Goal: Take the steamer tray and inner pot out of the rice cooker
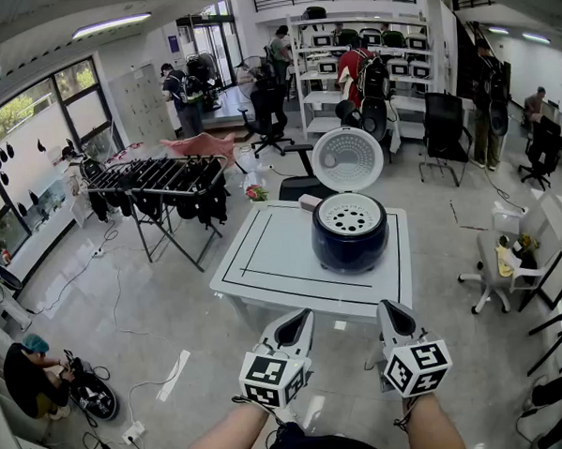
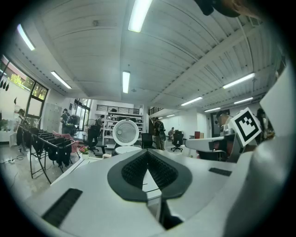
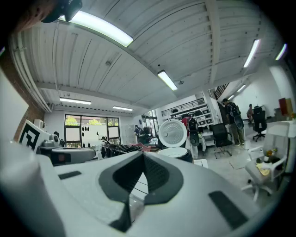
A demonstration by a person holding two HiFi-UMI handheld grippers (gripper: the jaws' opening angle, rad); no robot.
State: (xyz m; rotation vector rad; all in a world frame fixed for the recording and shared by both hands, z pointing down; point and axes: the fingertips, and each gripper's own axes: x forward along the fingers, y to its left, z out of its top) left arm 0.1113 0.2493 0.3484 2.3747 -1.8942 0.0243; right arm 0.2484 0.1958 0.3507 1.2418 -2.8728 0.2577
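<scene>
Left gripper [image 1: 299, 317], right gripper [image 1: 390, 309] clenched empty, short of table [image 1: 264, 259]. Rice cooker [image 1: 349, 239] open, steamer tray [image 1: 348, 213] seemingly seated inside.

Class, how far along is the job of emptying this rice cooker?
Done: the lid of the rice cooker stands open. In hand: nothing; the left gripper and right gripper are shut, empty, short of the cooker. Left: lifting out the steamer tray, then the inner pot hidden beneath it.
</scene>
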